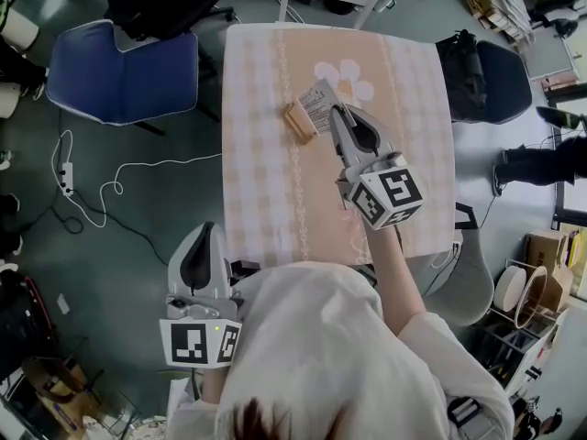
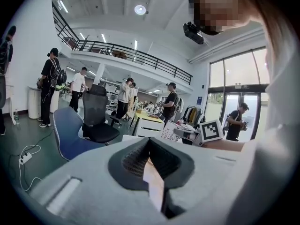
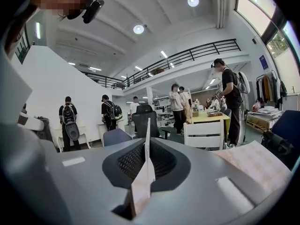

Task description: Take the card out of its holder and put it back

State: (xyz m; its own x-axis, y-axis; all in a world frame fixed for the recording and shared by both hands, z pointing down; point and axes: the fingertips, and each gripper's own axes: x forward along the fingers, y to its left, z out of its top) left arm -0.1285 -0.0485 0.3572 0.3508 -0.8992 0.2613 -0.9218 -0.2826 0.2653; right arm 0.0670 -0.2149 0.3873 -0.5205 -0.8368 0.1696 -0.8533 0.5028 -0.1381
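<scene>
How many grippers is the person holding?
2. The left gripper is off the table's near left corner; the right gripper is over the table, shut on the card by the wooden holder. None look hidden.

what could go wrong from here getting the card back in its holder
1. The right tool pinches the card by one end, so it could tilt and miss the wooden holder.
2. The left tool hangs off the table, so nothing braces the wooden holder; it might slide or tip.
</scene>
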